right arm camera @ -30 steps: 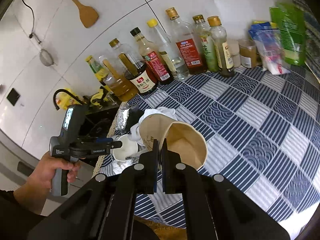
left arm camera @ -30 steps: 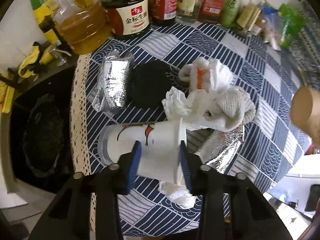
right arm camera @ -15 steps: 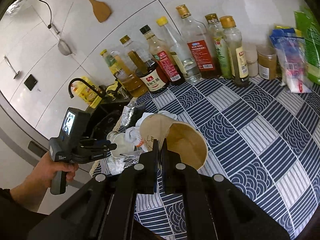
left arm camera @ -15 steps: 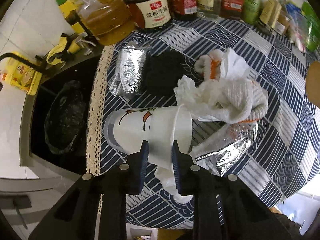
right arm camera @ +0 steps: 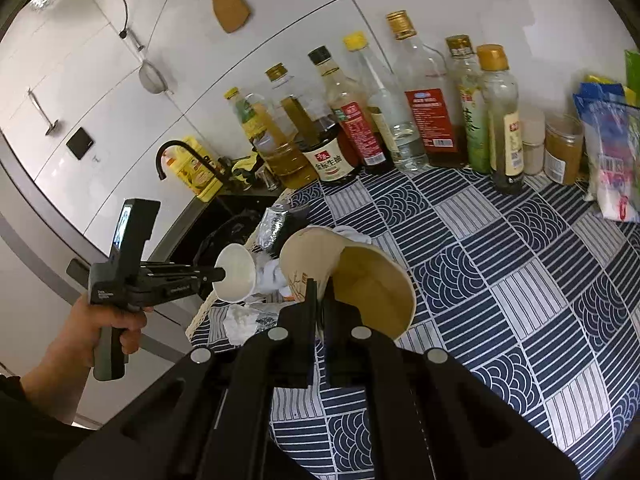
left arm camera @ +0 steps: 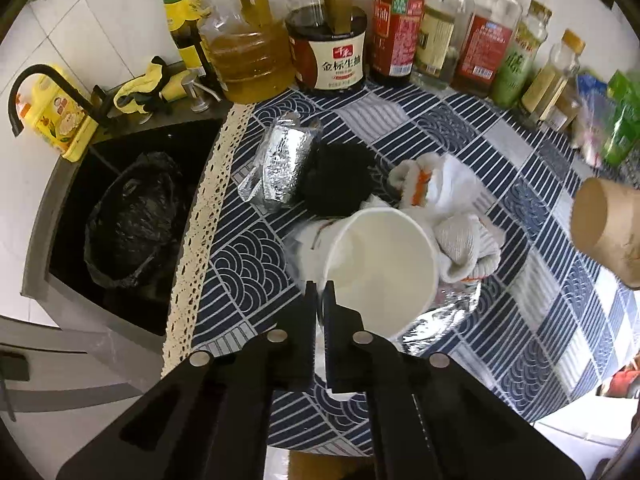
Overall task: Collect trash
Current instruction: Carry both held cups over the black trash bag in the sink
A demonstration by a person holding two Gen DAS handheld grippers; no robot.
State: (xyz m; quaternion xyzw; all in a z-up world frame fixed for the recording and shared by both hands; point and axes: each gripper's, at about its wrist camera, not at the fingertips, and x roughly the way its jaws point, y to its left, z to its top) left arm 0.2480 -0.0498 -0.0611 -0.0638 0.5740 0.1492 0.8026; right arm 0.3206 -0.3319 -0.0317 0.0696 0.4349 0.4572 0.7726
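Left wrist | left gripper fingers pinch white cup rim | right gripper pinches brown cup, seemingly above tablecloth

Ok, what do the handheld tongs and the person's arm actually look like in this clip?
Both sets of tongs are matte black with flat, slab-like fingers and round silver fasteners on their bases: left tongs, right tongs. From the right wrist view, the left unit has a black pistol-style handle, small white lettering and a lit screen on top. The bare left hand emerges from a dark sleeve. No cables visible.
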